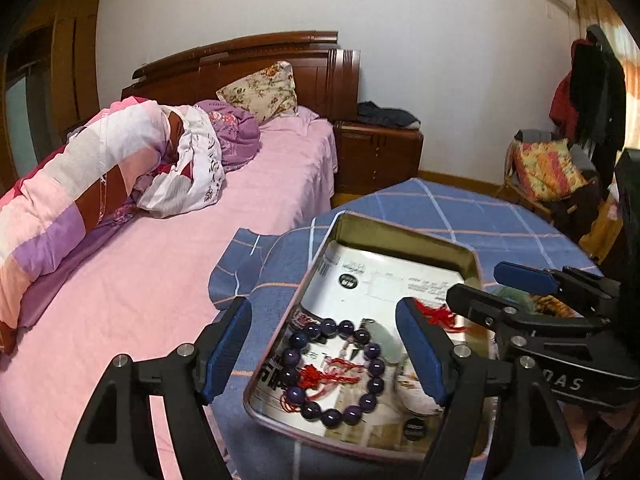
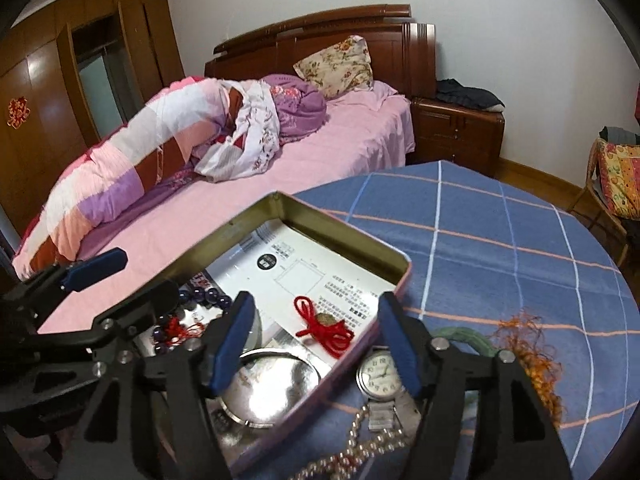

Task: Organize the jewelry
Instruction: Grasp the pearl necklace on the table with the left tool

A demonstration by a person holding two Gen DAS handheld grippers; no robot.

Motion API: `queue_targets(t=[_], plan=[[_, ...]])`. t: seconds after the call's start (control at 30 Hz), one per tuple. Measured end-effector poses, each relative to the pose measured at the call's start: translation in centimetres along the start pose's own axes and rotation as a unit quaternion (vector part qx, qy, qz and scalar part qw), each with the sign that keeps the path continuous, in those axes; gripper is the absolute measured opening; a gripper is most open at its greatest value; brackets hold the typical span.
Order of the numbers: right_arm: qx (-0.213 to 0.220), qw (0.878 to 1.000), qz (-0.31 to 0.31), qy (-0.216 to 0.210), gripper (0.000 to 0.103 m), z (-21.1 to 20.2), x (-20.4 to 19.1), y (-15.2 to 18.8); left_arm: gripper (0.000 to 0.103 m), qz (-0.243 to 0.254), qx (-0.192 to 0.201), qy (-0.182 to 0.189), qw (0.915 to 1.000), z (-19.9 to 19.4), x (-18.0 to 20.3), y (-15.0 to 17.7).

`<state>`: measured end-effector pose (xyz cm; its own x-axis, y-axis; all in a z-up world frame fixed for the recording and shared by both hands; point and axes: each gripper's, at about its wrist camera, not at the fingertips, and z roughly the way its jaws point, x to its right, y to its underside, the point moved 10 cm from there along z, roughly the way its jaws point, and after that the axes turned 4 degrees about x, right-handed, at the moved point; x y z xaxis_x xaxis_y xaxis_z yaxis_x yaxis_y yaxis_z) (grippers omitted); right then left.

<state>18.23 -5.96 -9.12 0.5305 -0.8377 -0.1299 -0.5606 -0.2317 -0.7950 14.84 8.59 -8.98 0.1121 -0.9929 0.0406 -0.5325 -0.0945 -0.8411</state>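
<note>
**Two grippers held spread over an open jewelry tin**

The left gripper (image 1: 324,348) is being held wide apart at the lower centre of the left wrist view, its two blue pads straddling the near-left part of the tin (image 1: 404,236); nothing is being pinched. One bracelet of dark purple beads (image 1: 332,368) with a red tassel is lying inside the tin between those pads, untouched, and one pale green pendant (image 1: 384,340) is resting just beside it.

The right gripper (image 2: 316,346) is likewise being held spread in the lower centre of the right wrist view, clamping nothing. Between its pads, one red cord (image 2: 324,330) with a small charm is lying in the tin on printed paper, and one round silver bangle (image 2: 272,384) is seen below it. Outside the tin's near wall, on the blue checked tablecloth (image 2: 500,248), one wristwatch (image 2: 378,376) and one string of pale beads (image 2: 360,444) are lying. One orange tasselled piece (image 2: 532,360) is resting at the right.
</note>
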Motion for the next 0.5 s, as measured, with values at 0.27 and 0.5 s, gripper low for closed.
queue_targets(t=[0.27,0.5], plan=[[0.014,0.999,0.009,0.038,0.078,-4.6,3.7,2.2,0.075,0.021,0.018,0.016,0.9995,-1.9,3.5,0.2],[0.011,0.993,0.051,0.104,0.078,-7.4,9.7,5.0,0.075,0.045,0.003,0.042,0.9981,-1.8,7.7,1.5]])
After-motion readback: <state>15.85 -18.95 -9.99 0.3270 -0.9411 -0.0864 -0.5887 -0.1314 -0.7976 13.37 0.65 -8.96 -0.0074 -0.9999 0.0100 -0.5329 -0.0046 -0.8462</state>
